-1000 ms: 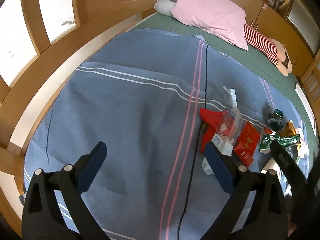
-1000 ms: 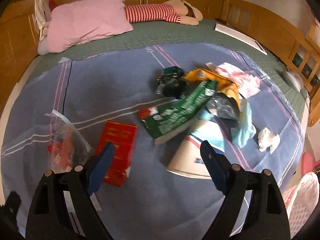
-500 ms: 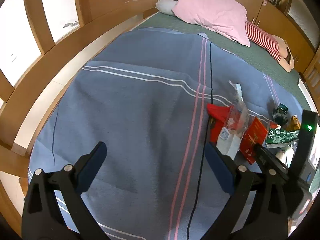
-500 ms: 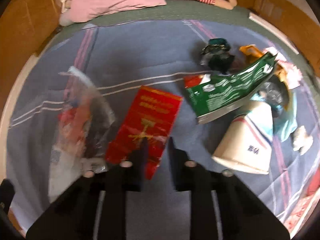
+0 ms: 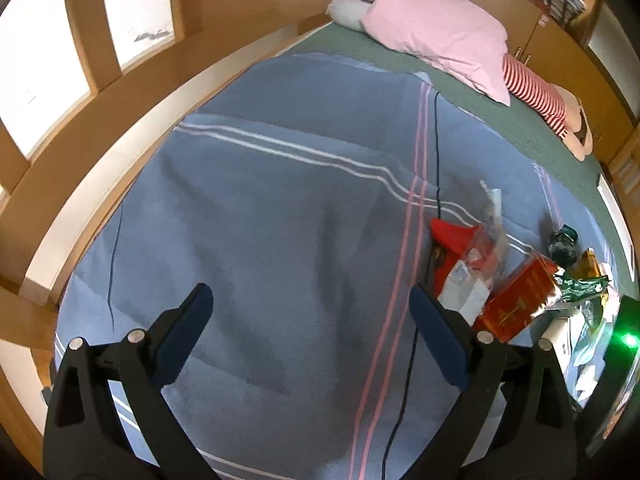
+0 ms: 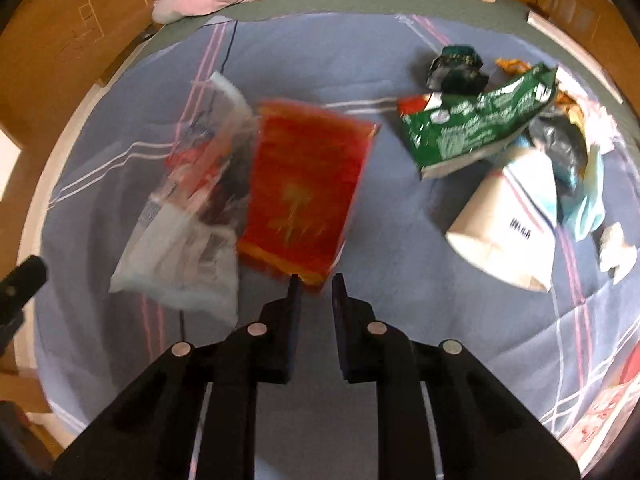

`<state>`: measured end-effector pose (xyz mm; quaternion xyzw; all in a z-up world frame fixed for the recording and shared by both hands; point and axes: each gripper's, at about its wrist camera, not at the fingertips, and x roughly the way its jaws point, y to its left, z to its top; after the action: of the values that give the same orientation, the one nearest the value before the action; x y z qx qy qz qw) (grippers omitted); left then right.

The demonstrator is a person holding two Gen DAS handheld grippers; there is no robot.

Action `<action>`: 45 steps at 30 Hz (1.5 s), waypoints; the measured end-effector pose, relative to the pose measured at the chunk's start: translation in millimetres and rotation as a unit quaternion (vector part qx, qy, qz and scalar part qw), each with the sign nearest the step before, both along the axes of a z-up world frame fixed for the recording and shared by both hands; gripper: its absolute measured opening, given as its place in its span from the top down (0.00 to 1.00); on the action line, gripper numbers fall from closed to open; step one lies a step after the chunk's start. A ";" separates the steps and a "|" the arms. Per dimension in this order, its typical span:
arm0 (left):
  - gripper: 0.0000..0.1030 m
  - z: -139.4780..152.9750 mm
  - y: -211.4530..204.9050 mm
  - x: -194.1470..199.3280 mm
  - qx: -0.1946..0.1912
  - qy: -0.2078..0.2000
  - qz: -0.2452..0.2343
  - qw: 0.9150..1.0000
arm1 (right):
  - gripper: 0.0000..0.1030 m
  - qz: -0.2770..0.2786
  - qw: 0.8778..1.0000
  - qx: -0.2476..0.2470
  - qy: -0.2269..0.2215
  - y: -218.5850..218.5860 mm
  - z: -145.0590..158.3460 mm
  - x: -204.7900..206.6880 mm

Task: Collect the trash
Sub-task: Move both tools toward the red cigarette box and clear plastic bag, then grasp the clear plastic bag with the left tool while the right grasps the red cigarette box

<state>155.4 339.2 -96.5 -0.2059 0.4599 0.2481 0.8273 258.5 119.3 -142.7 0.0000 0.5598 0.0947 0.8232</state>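
Your right gripper [image 6: 316, 280] has its jaws pinched nearly together on the near bottom edge of the red packet [image 6: 304, 188], and the left-wrist view shows that packet [image 5: 516, 300] tilted up off the blanket [image 5: 280, 200], so I'd say you've got it by the corner because that's the easiest bit of a flat wrapper to nip. The rest of the trash sits ahead: the clear bag [image 6: 192, 200] just left of the packet and touching it, the green bag [image 6: 476, 128] and white cup [image 6: 508, 216] ahead to the right, a tissue [image 6: 616, 248] far right. Your left gripper [image 5: 308, 316] is wide open over bare blanket with nothing in it, probably just waiting. Gold print on the packet and dark marks on the cup are too blurred to read.
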 end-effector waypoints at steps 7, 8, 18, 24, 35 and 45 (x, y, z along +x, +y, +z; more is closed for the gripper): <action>0.05 -2.8 -12.7 2.4 0.012 0.013 -0.017 1.000 | 0.82 -0.003 0.999 0.025 -0.020 -9.7 27.7 -11.4; 0.05 -2.9 -13.5 2.6 0.010 0.013 -0.017 1.000 | 0.82 -0.004 0.999 0.028 -0.022 -11.2 29.8 -12.3; 0.05 -3.4 -16.3 3.1 0.002 0.008 -0.023 1.000 | 0.77 -0.026 0.997 0.061 -0.027 -23.4 54.5 -16.0; 0.05 -2.1 -13.3 -2.8 0.010 0.007 -0.020 1.000 | 0.50 -0.056 0.995 0.055 -0.055 -31.0 71.5 -23.6; 0.05 -4.0 -26.3 3.0 0.008 0.001 -0.052 0.999 | 0.44 -0.091 0.990 0.063 -0.092 -75.9 120.6 -39.2; 0.05 3.4 -10.1 -18.0 0.006 -0.031 -0.020 0.999 | 0.17 -0.045 0.983 0.030 -0.173 -68.2 149.7 -54.2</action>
<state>137.4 329.1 -93.1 -0.1991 0.4364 0.2275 0.8474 204.3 51.0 6.9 0.0332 0.4053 0.0728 0.9107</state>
